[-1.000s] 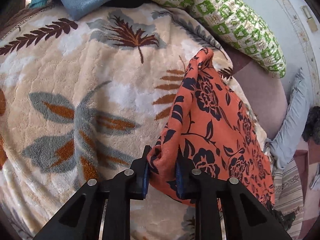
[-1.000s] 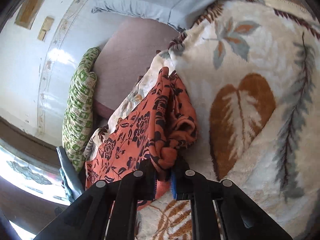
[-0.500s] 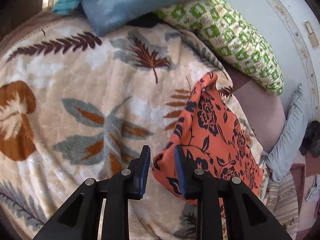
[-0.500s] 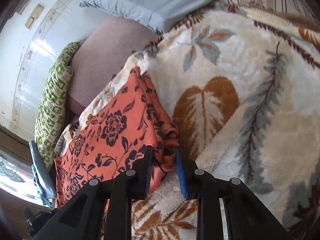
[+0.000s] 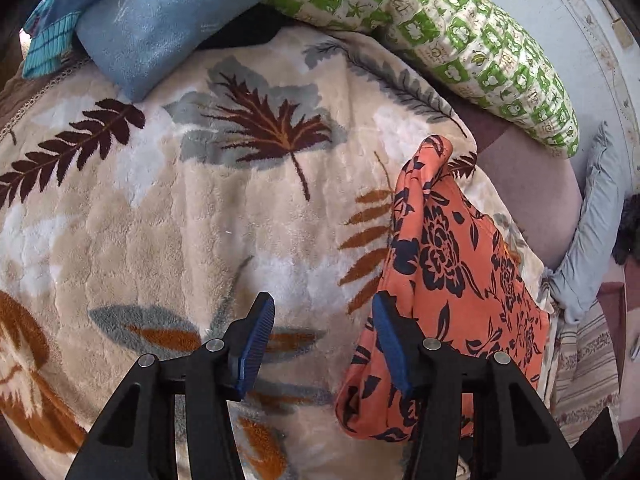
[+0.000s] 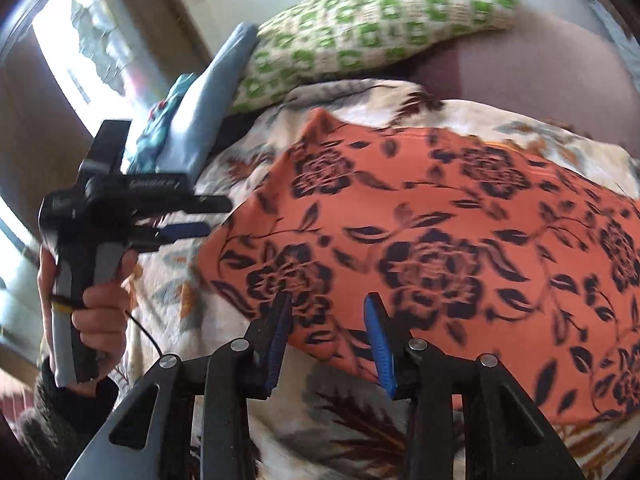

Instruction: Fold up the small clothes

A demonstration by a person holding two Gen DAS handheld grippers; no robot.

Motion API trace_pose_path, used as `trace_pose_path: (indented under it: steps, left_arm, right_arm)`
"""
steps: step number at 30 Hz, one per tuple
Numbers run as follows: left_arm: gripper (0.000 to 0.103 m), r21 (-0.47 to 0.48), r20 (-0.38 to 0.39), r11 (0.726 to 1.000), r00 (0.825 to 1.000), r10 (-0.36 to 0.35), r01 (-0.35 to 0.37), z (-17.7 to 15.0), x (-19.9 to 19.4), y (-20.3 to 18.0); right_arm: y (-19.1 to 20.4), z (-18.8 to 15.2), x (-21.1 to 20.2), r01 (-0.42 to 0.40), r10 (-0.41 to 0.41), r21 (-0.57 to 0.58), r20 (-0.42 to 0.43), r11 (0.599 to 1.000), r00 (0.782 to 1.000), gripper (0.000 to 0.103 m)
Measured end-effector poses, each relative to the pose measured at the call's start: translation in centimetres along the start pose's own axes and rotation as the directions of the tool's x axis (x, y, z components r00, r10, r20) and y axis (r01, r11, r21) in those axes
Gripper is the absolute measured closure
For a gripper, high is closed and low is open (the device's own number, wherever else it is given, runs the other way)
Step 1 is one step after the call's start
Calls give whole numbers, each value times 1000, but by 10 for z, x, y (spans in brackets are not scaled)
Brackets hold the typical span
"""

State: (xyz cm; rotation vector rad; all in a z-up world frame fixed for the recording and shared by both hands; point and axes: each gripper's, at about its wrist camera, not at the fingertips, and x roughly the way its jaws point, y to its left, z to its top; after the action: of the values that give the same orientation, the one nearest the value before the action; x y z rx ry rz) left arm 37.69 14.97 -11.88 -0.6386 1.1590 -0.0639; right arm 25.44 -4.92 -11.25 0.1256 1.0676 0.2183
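Left wrist view: the left tongs [image 5: 320,334] are wide apart, holding nothing. The right tongs [image 6: 328,326] are too. The orange cloth [image 5: 452,280] lies folded near the blanket's [image 5: 160,220] right edge. Next, probably grab an edge for another fold.

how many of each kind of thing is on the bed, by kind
orange flowered garment: 1
leaf blanket: 1
pillows: 3, green checked, blue, grey
teal cloth: 1
grippers: 2, left gripper and right gripper, both open
total: 8
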Motion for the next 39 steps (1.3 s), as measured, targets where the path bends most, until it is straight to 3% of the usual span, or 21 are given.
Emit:
trace_pose_path:
  steps: [2, 5, 9, 11, 14, 18, 20, 21, 22, 25, 27, 30, 31, 32, 33, 35, 39]
  left_arm:
    - [53, -18, -30, 999, 998, -49, 48, 7, 7, 11]
    - [53, -34, -38, 998, 997, -60, 59, 13, 14, 21]
    - [51, 15, -59, 994, 992, -110, 111, 31, 14, 11]
    - [51, 54, -87, 992, 990, -111, 116, 50, 22, -3]
    - [51, 169, -122, 985, 992, -12, 33, 77, 43, -34]
    - [51, 279, -165, 960, 986, 14, 33, 92, 75, -72]
    - [52, 287, -143, 958, 988, 60, -17, 98, 92, -80]
    - [62, 272, -128, 961, 987, 93, -55, 102, 101, -79]
    - [79, 247, -141, 968, 986, 90, -53, 106, 111, -76]
    - [84, 161, -139, 987, 990, 35, -13, 109, 123, -67]
    - [84, 167, -146, 986, 989, 38, -14, 111, 122, -68]
    - [84, 136, -198, 986, 978, -64, 92, 113, 108, -58]
    - [80, 112, -216, 984, 970, -109, 135, 115, 103, -51]
    - [77, 94, -225, 983, 965, -135, 160, 115, 97, -44]
    - [69, 90, -224, 981, 963, -149, 173, 116, 91, -38]
    - [56, 103, -215, 982, 967, -134, 159, 118, 82, -30]
    - [53, 100, -245, 983, 961, -127, 156, 117, 78, -22]
  right_arm:
    - [29, 0, 19, -9, 6, -106, -24, 994, 1000, 64]
    - [60, -2, 37, 18, -23, -238, -18, 971, 1000, 65]
    - [78, -5, 56, 50, -53, -327, 1, 944, 999, 64]
    - [75, -6, 63, 62, -64, -322, 3, 945, 998, 75]
    - [60, -7, 60, 20, -18, -230, 13, 973, 1000, 85]
    - [56, -5, 54, -8, 13, -202, 23, 979, 1000, 87]
    - [53, -3, 56, -18, 23, -196, 23, 981, 999, 87]
    - [52, -3, 56, -23, 28, -191, 23, 981, 999, 87]
    - [51, -4, 56, -26, 32, -189, 26, 982, 999, 88]
    - [48, -6, 61, -23, 27, -190, 19, 981, 999, 88]
    - [47, -6, 63, -24, 27, -186, 13, 982, 1000, 87]
    - [42, -4, 49, -43, 50, -155, 38, 987, 998, 84]
    - [39, -5, 43, -36, 44, -139, 53, 990, 998, 79]
    - [36, -5, 38, -28, 36, -128, 64, 991, 997, 65]
    - [34, -7, 34, -16, 25, -121, 74, 992, 997, 55]
    - [36, -11, 30, 10, 0, -139, 73, 990, 997, 52]
    - [56, -17, 38, 88, -72, -249, 74, 964, 995, 51]
